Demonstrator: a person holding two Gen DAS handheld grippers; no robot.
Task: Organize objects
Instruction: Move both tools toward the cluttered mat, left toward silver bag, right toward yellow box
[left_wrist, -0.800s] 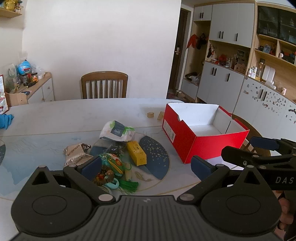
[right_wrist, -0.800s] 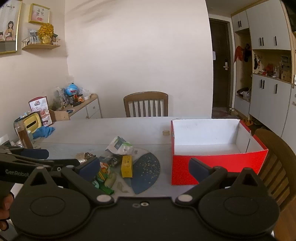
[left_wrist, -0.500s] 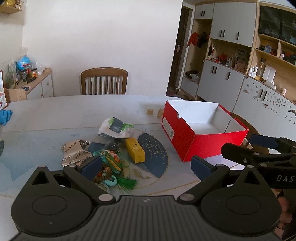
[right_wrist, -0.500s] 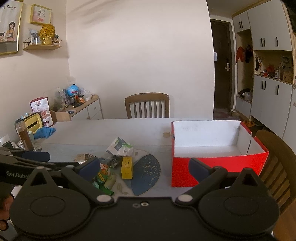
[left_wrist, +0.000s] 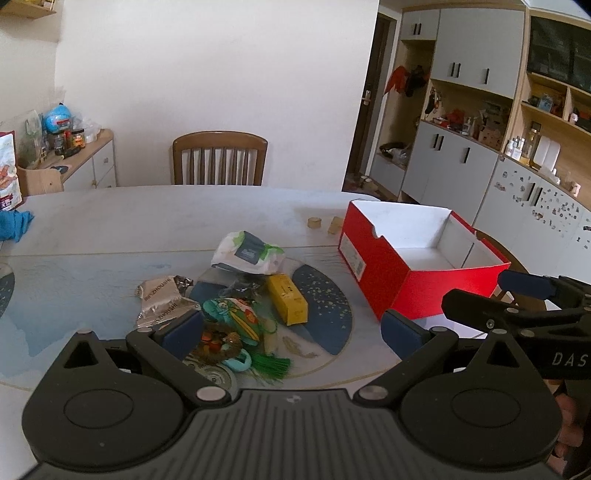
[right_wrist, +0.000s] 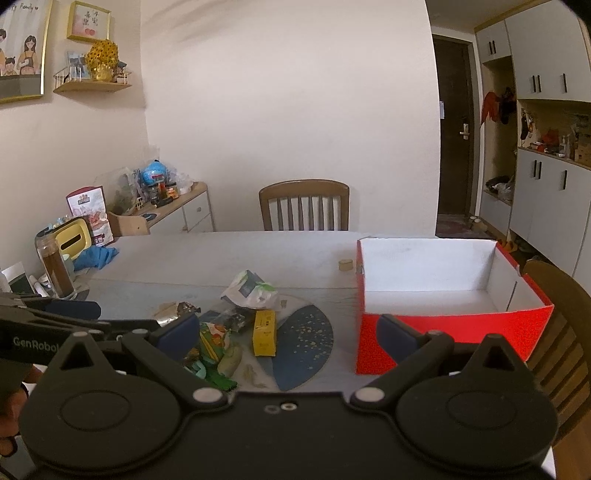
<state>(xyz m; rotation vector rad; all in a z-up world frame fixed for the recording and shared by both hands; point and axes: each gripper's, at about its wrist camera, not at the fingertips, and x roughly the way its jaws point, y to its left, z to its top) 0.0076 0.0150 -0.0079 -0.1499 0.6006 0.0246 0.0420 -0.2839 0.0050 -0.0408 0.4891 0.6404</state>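
Hovering wide open and empty, left gripper (left_wrist: 291, 328) and right gripper (right_wrist: 286, 330) face the clutter pile (left_wrist: 236, 295); red box (right_wrist: 443, 295) waits beside, likely its destination.

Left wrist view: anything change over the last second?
Only the view drifts a little; nothing grasped or released. Left gripper and right gripper hold their jaws wide open and empty. The yellow carton and open red cardboard box have not moved.
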